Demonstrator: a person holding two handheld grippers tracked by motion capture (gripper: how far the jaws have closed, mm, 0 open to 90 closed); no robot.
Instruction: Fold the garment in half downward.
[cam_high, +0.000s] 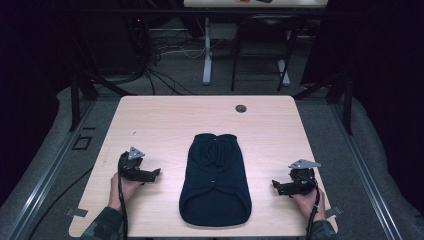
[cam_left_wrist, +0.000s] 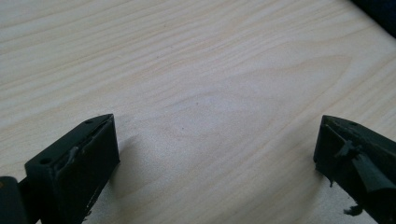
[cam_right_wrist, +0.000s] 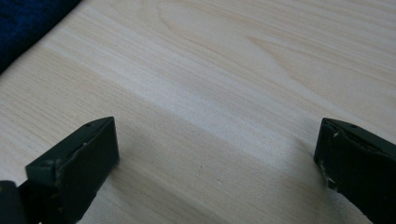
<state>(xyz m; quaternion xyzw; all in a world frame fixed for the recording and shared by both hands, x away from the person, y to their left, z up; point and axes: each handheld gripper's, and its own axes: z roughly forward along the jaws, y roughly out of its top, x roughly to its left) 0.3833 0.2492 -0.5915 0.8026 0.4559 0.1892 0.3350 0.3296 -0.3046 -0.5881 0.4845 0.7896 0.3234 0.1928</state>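
A dark navy garment (cam_high: 215, 176) lies flat in the middle of the light wooden table (cam_high: 165, 117), its narrower end toward the far side. My left gripper (cam_high: 152, 174) rests on the table to the garment's left, jaws pointing toward it, a short gap away. In the left gripper view the left gripper (cam_left_wrist: 217, 140) is open, bare wood between the jaws. My right gripper (cam_high: 276, 186) sits to the garment's right, also pointing inward and apart from the cloth. Its own view shows the right gripper (cam_right_wrist: 217, 140) open over bare wood, with a corner of the garment (cam_right_wrist: 28, 21) at top left.
A round cable hole (cam_high: 241, 108) sits near the table's far edge. Black frame legs (cam_high: 76, 95) stand at the far corners, and a white desk leg (cam_high: 207, 50) and cables lie on the floor beyond. A hand (cam_high: 125, 190) holds each gripper near the front edge.
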